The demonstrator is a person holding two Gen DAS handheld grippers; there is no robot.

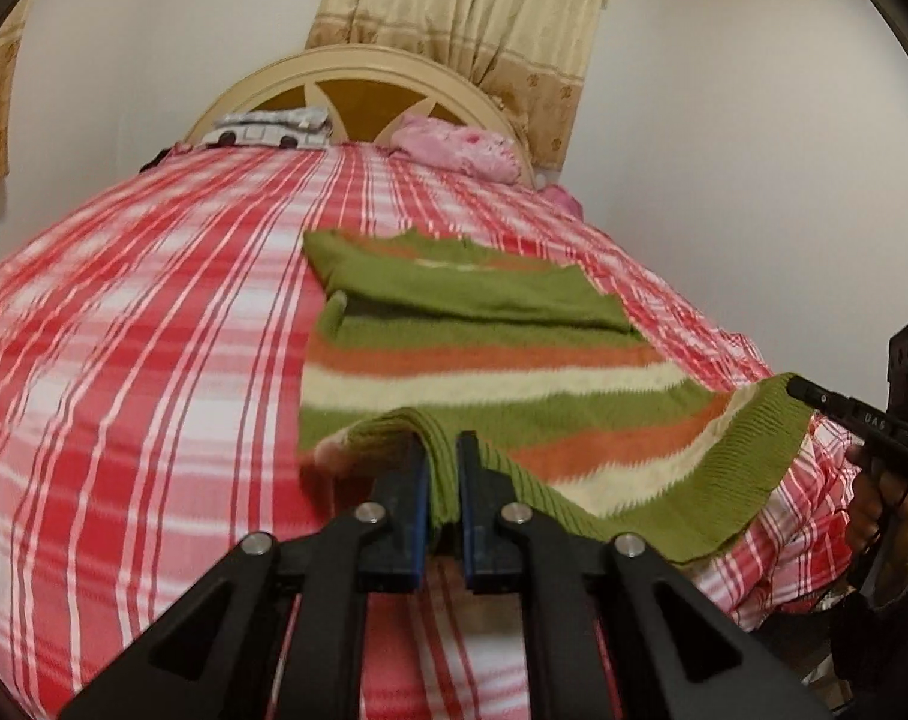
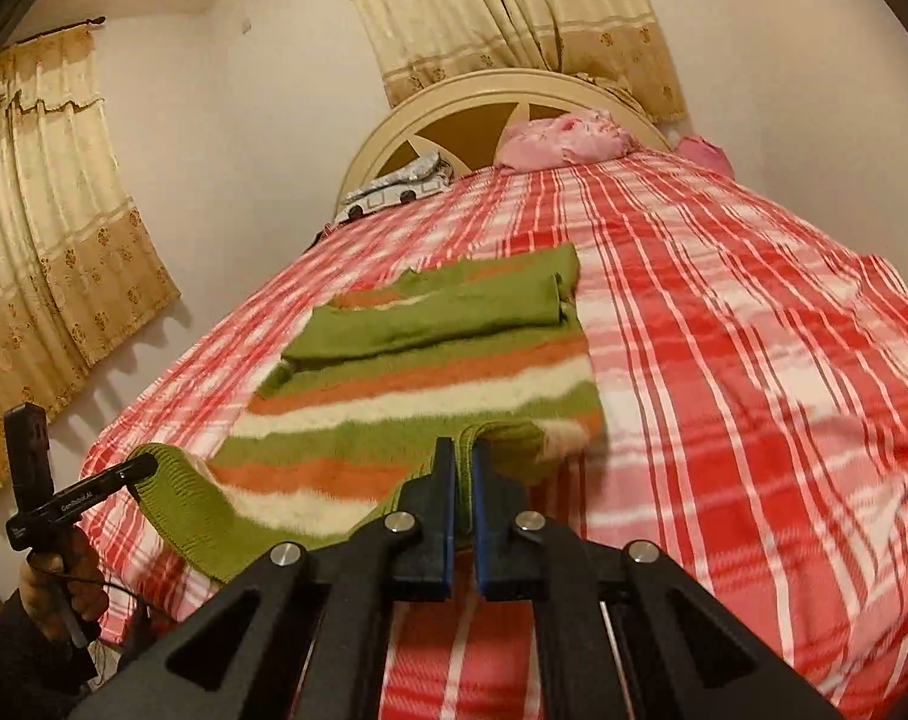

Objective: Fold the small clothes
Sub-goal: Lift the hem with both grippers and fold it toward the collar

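A small knitted sweater [image 1: 484,372] with green, orange and cream stripes lies on the bed, its sleeves folded across the chest. It also shows in the right wrist view [image 2: 430,372]. My left gripper [image 1: 443,450] is shut on the green ribbed hem at its left corner and holds it lifted off the bed. My right gripper [image 2: 465,456] is shut on the hem at the right corner, also lifted. The hem sags between the two grippers. Each gripper shows at the edge of the other's view, the right one [image 1: 796,387] and the left one [image 2: 148,465].
The bed has a red and white plaid cover [image 1: 154,360]. A pink bundle [image 1: 454,147] and a grey and white folded cloth [image 1: 274,129] lie by the cream headboard [image 1: 358,60]. Curtains [image 2: 52,228] hang on the walls. The bed's near edge is under the grippers.
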